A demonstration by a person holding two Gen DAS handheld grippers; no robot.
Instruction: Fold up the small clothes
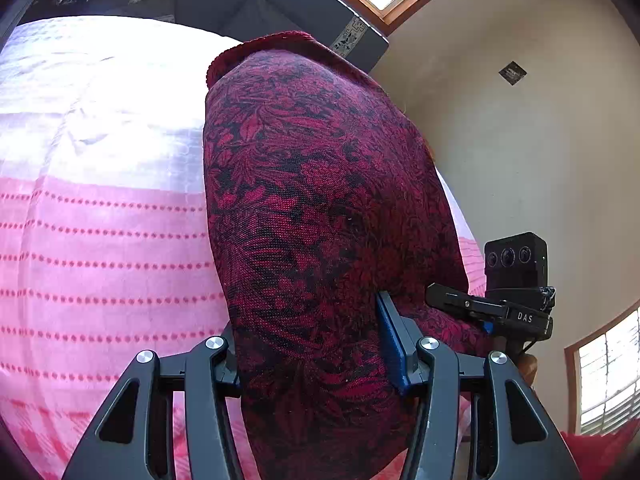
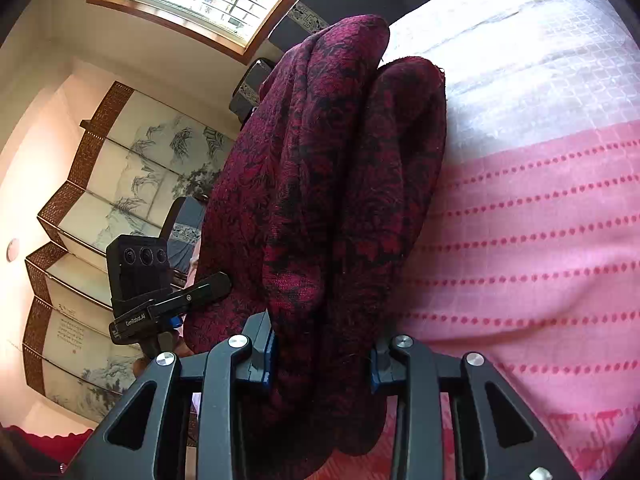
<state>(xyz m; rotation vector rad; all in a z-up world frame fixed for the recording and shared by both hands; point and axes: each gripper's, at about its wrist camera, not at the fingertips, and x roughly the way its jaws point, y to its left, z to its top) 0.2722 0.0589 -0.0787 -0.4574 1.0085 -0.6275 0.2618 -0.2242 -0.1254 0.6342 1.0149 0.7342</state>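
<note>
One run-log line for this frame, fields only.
left tool: shut on red garment | right tool: shut on red garment | garment: bunched, lifted | below: pink bedspread

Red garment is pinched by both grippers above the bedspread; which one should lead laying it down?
Probably left: the left gripper holds the red garment as one smoother panel, while the right gripper clamps bunched folds. Both hang over the pink bedspread.

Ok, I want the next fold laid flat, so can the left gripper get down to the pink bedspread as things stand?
Probably not directly: the left gripper has its jaws shut on the red garment, which hangs in front of it and covers much of the bedspread.
</note>
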